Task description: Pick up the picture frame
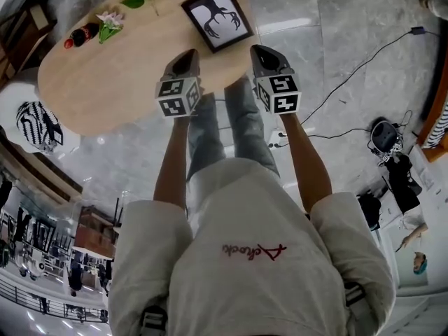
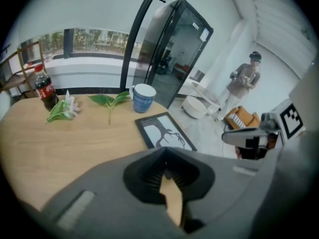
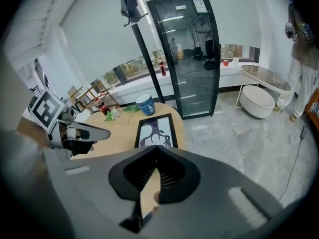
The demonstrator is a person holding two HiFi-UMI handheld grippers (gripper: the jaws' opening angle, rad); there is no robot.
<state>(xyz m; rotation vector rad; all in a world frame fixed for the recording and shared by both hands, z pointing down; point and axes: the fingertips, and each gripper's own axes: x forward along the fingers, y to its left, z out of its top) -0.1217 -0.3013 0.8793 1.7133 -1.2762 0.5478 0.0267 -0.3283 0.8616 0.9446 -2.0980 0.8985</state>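
Note:
The black picture frame, holding a dark branch print, lies flat near the right edge of the round wooden table. It also shows in the left gripper view and the right gripper view. My left gripper hangs over the table's near edge, short of the frame's near left corner, jaws shut and empty. My right gripper is off the table's edge, near the frame's near right corner, also shut and empty. Each gripper's closed jaws, left and right, point toward the frame.
A blue cup, green leaves, a flower and a cola bottle stand behind the frame. A glass cabinet, a low white table, a person and floor cables surround the table.

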